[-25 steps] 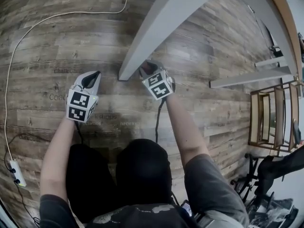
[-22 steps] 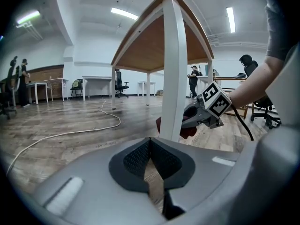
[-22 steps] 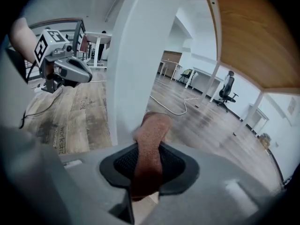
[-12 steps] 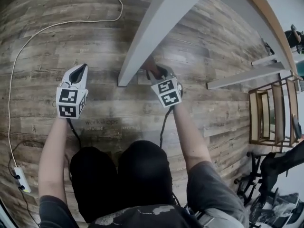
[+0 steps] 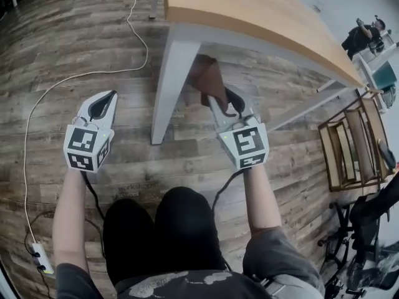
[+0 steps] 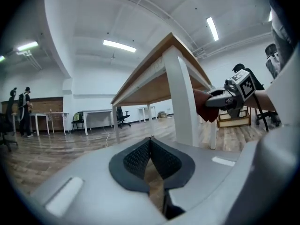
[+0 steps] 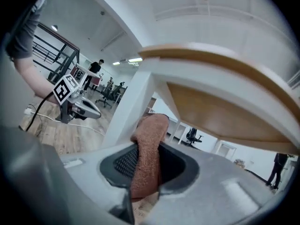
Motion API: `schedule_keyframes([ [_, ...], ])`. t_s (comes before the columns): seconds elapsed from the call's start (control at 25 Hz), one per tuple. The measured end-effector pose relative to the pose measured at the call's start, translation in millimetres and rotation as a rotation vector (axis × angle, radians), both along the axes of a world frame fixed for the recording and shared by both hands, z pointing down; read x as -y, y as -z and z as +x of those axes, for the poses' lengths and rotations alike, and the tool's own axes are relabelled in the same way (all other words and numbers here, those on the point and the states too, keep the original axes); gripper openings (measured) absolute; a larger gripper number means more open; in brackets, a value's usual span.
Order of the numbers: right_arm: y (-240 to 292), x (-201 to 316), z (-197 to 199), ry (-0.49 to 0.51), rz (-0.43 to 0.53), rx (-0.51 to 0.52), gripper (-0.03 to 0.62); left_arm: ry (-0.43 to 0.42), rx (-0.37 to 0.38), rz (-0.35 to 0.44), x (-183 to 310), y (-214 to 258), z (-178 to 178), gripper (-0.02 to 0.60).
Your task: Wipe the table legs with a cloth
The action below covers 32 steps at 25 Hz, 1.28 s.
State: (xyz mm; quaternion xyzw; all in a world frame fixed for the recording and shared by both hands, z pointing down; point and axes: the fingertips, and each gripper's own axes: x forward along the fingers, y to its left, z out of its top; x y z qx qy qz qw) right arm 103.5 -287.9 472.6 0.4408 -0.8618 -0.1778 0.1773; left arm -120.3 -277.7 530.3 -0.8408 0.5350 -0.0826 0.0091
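The reddish-brown cloth [image 5: 207, 78] sits upper centre of the head view, pressed against the right side of the white table leg [image 5: 168, 86], just under the wooden top of the table [image 5: 249, 5]. Your right tool [image 5: 219, 101] is clamped on the cloth, which stands up between its jaws. A second ago this tool was down at the foot of the leg; it is now high up near the top. Your left tool [image 5: 105, 101] is at middle left, apart from the leg on its other side, jaws closed together on nothing, much where it was before. A white cable [image 5: 75, 78] curves across the plank floor [image 5: 293, 148] at upper left. The view has lifted, so the table's top now shows.
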Motion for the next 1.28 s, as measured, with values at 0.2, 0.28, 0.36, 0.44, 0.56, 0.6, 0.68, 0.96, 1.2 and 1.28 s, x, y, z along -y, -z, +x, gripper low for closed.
schedule_keyframes([
  [0.2, 85.6, -30.7, -13.0, 0.073, 0.137, 0.082, 0.089, -0.050, -0.026, 0.086, -3.2, 63.1, 18.1, 0.018],
  [0.28, 99.5, -42.3, -21.3, 0.104, 0.163, 0.082, 0.089, -0.062, -0.028, 0.106, -2.6, 76.6, 21.8, 0.018],
  [0.36, 105.4, -52.9, -30.4, 0.133, 0.180, 0.081, 0.089, -0.066, -0.030, 0.115, -1.4, 83.0, 24.7, 0.018],
  [0.44, 102.0, -60.7, -40.8, 0.163, 0.177, 0.076, 0.089, -0.069, -0.032, 0.114, -1.6, 83.3, 27.6, 0.018],
  [0.56, 83.3, -63.5, -55.0, 0.190, 0.142, 0.041, 0.089, -0.079, -0.030, 0.100, -3.5, 76.0, 34.0, 0.018],
  [0.6, 75.0, -62.7, -58.6, 0.191, 0.129, 0.025, 0.089, -0.083, -0.026, 0.095, -4.4, 72.1, 36.5, 0.018],
  [0.68, 55.8, -59.5, -64.1, 0.187, 0.099, 0.013, 0.089, -0.090, -0.020, 0.081, -6.6, 60.8, 39.8, 0.018],
  [0.96, -35.3, -50.9, -66.1, 0.152, -0.063, -0.003, 0.089, -0.084, -0.023, -0.017, -18.3, -15.5, 29.5, 0.018],
  [1.2, -127.9, -51.7, -64.9, 0.117, -0.228, -0.031, 0.089, -0.041, -0.027, -0.129, -30.5, -95.2, 7.7, 0.018],
  [1.28, -161.4, -49.8, -61.9, 0.096, -0.283, -0.053, 0.089, -0.026, -0.033, -0.157, -35.9, -118.8, 0.3, 0.018],
])
